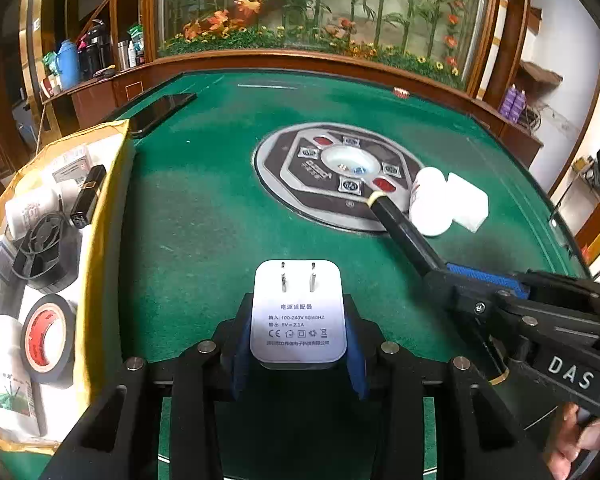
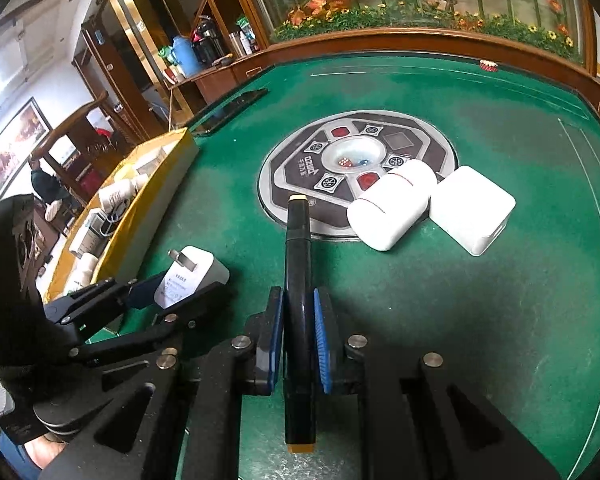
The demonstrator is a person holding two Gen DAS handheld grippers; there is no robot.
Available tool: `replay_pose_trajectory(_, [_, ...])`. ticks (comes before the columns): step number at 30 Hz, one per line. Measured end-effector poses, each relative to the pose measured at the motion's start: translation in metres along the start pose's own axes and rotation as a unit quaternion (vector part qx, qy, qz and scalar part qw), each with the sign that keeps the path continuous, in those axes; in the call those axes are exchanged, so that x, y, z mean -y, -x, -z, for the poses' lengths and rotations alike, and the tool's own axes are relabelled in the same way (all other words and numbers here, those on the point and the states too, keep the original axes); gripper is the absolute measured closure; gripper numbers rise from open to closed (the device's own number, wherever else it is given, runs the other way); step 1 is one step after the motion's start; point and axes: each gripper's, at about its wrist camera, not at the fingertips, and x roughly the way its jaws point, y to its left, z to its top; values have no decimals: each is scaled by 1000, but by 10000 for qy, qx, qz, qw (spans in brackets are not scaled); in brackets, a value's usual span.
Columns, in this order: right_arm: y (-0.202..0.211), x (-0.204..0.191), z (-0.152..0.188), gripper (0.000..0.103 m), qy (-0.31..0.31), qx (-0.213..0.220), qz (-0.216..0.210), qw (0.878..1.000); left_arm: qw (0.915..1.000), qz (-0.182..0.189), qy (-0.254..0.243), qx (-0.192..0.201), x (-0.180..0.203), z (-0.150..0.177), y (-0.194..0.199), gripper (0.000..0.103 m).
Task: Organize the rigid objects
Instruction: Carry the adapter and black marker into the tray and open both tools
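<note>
Gripping the charger [image 1: 298, 320] left and marker [image 2: 298, 280] right, we lower each into the box [image 1: 104, 216] upright, avoiding its rim.

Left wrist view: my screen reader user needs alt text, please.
The left claw grips a white power adapter, prongs forward, over a green table. A yellow box of items sits left; the right claw holds a black marker.
</note>
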Motion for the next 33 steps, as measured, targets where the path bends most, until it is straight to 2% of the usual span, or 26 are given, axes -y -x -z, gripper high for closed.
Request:
replay_pose_trajectory(5, [5, 5, -1, 89, -192, 105, -82, 9997, 9995, 156, 161, 242, -11, -4, 25, 61])
replay_pose_trajectory(10, [15, -6, -6, 89, -343, 329, -305, 9984, 9973, 174, 436, 558, -39, -11, 60, 61])
replay_pose_trajectory(13, [21, -29, -11, 89, -263, 473, -469, 9974, 9946, 136, 679, 773, -62, -15, 79, 61])
replay_pose_trajectory(17, [14, -74, -22, 89, -89, 471, -868, 9951, 9898, -95, 1062, 944, -103, -14, 96, 61])
replay_pose_trajectory(20, [4, -110, -30, 89, 66, 396, -1117, 9929, 9847, -341, 1454, 903, -143, -8, 97, 61])
replay_pose_trajectory(25, [-29, -162, -43, 89, 263, 102, -1274, 9914, 9782, -591, 1858, 711, -182, -2, 80, 61])
replay_pose_trajectory(29, [-58, -184, -46, 89, 331, -117, -1108, 9932, 9775, -641, 1937, 529, -191, -2, 61, 61])
replay_pose_trajectory(33, [-77, -189, -45, 89, 259, -278, -916, 9951, 9779, -616, 1962, 384, -196, 4, 49, 61])
